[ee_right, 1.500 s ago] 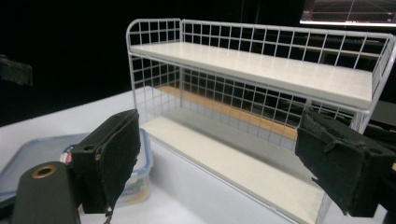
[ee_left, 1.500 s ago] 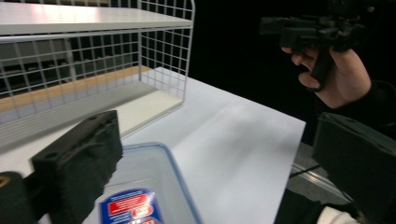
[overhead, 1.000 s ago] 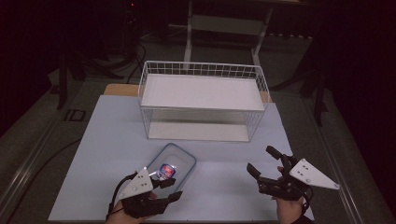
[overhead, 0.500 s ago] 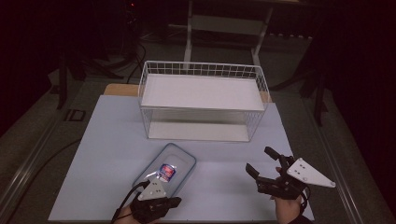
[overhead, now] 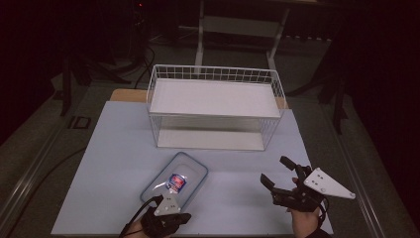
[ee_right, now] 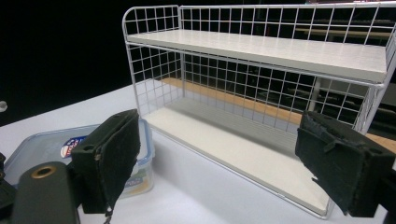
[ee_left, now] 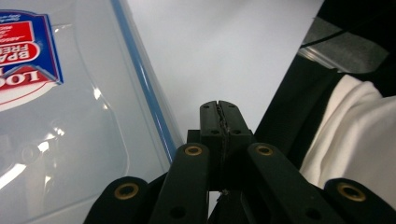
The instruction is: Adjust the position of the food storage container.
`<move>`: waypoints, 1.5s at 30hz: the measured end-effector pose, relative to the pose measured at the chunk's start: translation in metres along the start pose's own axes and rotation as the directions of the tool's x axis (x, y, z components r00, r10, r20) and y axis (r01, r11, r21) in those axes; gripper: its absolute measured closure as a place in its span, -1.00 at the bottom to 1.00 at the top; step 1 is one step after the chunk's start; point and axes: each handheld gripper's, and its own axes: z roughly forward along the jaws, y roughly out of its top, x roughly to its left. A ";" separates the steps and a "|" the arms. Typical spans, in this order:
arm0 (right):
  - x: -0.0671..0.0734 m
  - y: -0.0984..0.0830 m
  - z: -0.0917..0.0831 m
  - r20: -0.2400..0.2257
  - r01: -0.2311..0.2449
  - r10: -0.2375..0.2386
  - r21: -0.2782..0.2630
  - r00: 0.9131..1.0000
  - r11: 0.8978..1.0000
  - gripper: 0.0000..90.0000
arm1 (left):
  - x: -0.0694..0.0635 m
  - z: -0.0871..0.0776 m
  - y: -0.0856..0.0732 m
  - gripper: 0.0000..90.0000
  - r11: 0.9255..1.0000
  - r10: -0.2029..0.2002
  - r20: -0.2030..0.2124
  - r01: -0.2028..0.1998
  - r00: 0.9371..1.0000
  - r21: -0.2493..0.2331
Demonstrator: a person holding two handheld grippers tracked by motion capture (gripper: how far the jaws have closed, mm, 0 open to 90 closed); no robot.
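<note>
A clear plastic container [overhead: 174, 179] with a blue-edged lid and a red, white and blue label lies flat on the pale table [overhead: 99, 163], in front of a white two-tier wire shelf [overhead: 214, 111] and well short of it. Its long axis runs on a slant, from the near left toward the far right, so one short end points back at the person's left side. The left gripper [overhead: 166, 218] sits at that near end, low at the table's front edge; seen from above it looks to be just at the container's corner, though I cannot tell whether it touches. In the left gripper view, its jaws are pressed together with nothing between them, and the lid's blue rim [ee_left: 144, 93] passes just beside them, the container [ee_left: 60, 116] lying off to one side of the tips rather than ahead of them. The right gripper [overhead: 280, 179], held above the table to the container's right and clearly apart from it, has its jaws spread wide. From its own camera, the container [ee_right: 93, 140] shows past one black pad [ee_right: 109, 154], with the shelf [ee_right: 261, 93] straight ahead. The left hand is plainly the nearer. Any grasp, by my reading, would call for those closed jaws to part and swing toward the lid's edge.
</note>
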 end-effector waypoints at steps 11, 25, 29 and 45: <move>0.002 0.001 0.000 -0.011 -0.001 0.001 0.000 1.000 1.000 -0.70 | 0.024 -0.021 -0.013 0.99 0.996 -0.091 -0.134 0.094 0.987 0.013; 0.003 0.001 0.001 -0.026 -0.008 0.008 0.005 1.000 1.000 -0.70 | 0.044 -0.044 -0.025 0.98 0.993 -0.119 -0.179 0.116 0.977 -0.030; 0.002 0.001 0.002 -0.029 -0.017 0.017 0.003 0.999 1.000 -0.70 | 0.056 -0.052 -0.030 0.98 0.988 -0.153 -0.204 0.149 0.967 -0.037; 0.005 0.001 0.004 -0.036 -0.004 0.004 0.000 0.999 1.000 -0.69 | 0.091 -0.068 -0.032 0.98 0.980 -0.199 -0.290 0.185 0.936 -0.074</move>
